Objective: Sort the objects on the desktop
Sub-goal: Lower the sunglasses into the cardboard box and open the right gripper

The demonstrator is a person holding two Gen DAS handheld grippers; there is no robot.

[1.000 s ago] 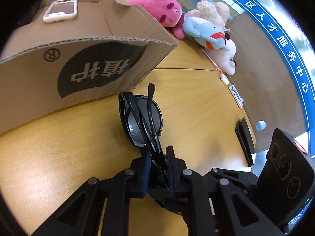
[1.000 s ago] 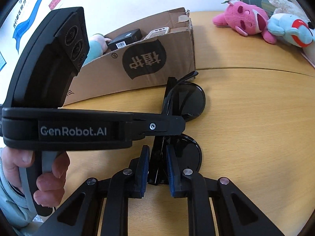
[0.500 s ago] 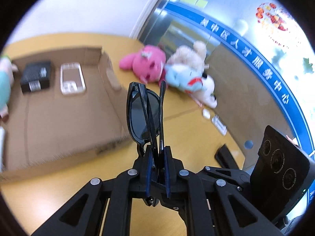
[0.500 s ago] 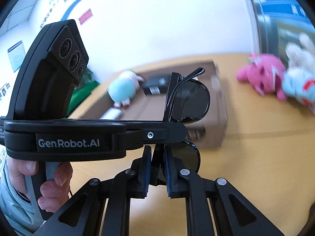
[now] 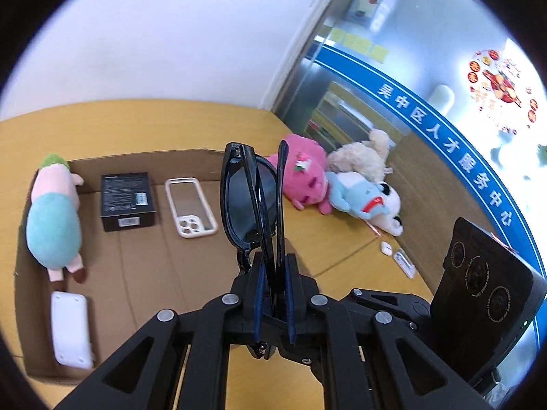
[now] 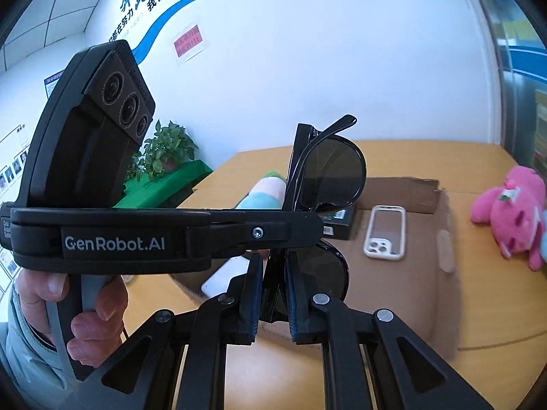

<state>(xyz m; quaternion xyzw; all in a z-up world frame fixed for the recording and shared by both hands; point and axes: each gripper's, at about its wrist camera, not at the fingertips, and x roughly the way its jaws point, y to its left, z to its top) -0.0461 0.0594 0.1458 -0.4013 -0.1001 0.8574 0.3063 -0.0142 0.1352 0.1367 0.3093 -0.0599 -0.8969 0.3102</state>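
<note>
A folded pair of black sunglasses (image 5: 246, 201) is held up in the air by both grippers at once. My left gripper (image 5: 273, 266) is shut on the lower lens end, and the glasses stand upright above its pads. My right gripper (image 6: 273, 266) is shut on the same sunglasses (image 6: 335, 174) from the other side. The left gripper's body (image 6: 136, 239) crosses the right wrist view, with a person's hand (image 6: 85, 307) on its handle. Below and behind the glasses lies an open cardboard box (image 5: 143, 273).
In the box lie a green-and-pink plush (image 5: 51, 225), a black packet (image 5: 126, 201), a clear phone case (image 5: 191, 205) and a white flat item (image 5: 70, 328). Pink (image 5: 304, 181), blue (image 5: 355, 194) and beige (image 5: 362, 157) plush toys sit on the wooden table (image 5: 342, 239) near small white items (image 5: 405, 263).
Both grippers have lifted the sunglasses off the table and carried them up toward the box. The box's inside has come into view beneath them.
</note>
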